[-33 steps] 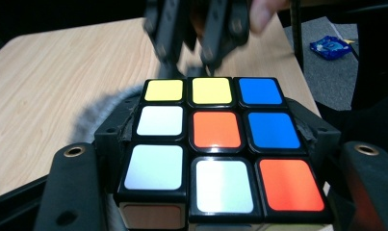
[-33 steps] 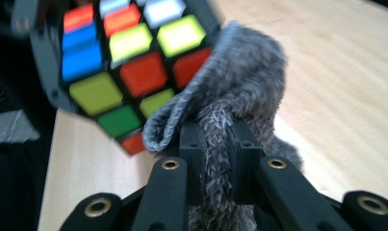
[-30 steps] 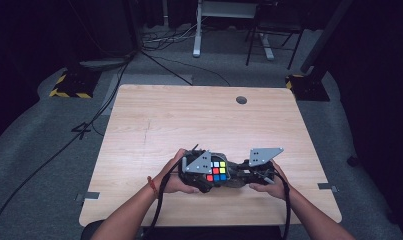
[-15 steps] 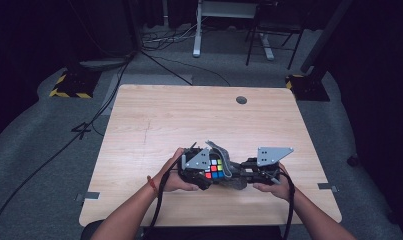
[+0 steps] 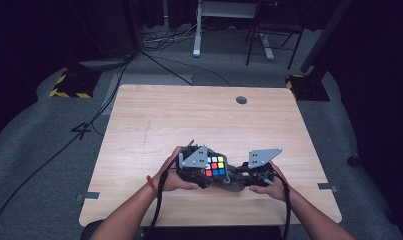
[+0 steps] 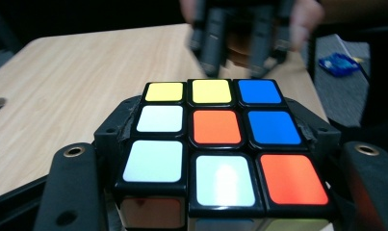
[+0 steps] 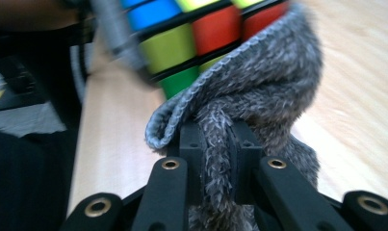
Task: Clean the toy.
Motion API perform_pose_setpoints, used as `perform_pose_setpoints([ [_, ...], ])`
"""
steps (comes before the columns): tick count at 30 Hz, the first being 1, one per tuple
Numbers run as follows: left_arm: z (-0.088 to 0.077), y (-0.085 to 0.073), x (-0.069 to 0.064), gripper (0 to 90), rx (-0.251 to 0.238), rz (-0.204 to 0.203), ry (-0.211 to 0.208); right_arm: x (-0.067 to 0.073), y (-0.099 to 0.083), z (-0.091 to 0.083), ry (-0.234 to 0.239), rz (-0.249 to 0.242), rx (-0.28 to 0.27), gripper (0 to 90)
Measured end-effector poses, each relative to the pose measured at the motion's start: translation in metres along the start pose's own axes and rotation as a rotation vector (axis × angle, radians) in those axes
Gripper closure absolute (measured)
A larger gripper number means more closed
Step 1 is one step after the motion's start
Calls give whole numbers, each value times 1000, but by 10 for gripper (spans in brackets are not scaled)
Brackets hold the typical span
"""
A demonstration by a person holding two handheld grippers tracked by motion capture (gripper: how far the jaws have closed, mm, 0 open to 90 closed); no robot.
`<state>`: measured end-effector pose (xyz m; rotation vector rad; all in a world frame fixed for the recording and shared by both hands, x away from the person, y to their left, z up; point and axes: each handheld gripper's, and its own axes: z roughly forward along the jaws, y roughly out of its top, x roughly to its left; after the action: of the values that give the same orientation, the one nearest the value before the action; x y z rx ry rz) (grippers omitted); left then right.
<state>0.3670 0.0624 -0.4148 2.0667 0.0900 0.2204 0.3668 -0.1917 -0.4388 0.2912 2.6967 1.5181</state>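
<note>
Colourful puzzle cube (image 6: 215, 139) sitting clamped in the left gripper (image 5: 196, 165), low over the counter (image 5: 154, 125) near its front edge. Grey fuzzy cloth (image 7: 249, 101) pinched tight in the right gripper (image 7: 219, 144), touching the cube. Probably wiping: rubbing gently, keeping the cube steady.

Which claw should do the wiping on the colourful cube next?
The right claw, probably. It is already pinching the grey cloth, bunched up against the cube. The left claw is busy gripping the cube by its sides, so it best keeps it steady near the table's front edge.
</note>
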Motion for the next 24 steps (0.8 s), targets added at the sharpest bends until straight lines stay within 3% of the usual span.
perform_pose_setpoints([
  [5, -1, -2, 1, 335, 19, 0, 20, 5, 5, -6, 1, -35, -30, 797],
  [10, 6, -6, 1, 336, 48, -13, -9, 6, 9, -14, -27, -46, -81, 797],
  [14, 14, -6, -4, 336, 73, 5, -25, 2, 10, -20, -55, -27, -130, 798],
  [19, 13, -4, -6, 336, 72, 14, -20, 1, 9, -18, -92, -26, -99, 798],
  [22, 10, -2, -6, 336, 58, 14, -21, 0, 5, -12, -73, -11, -66, 799],
  [24, 7, -1, -5, 336, 40, 6, -15, 0, 2, -5, -59, -19, -11, 799],
])
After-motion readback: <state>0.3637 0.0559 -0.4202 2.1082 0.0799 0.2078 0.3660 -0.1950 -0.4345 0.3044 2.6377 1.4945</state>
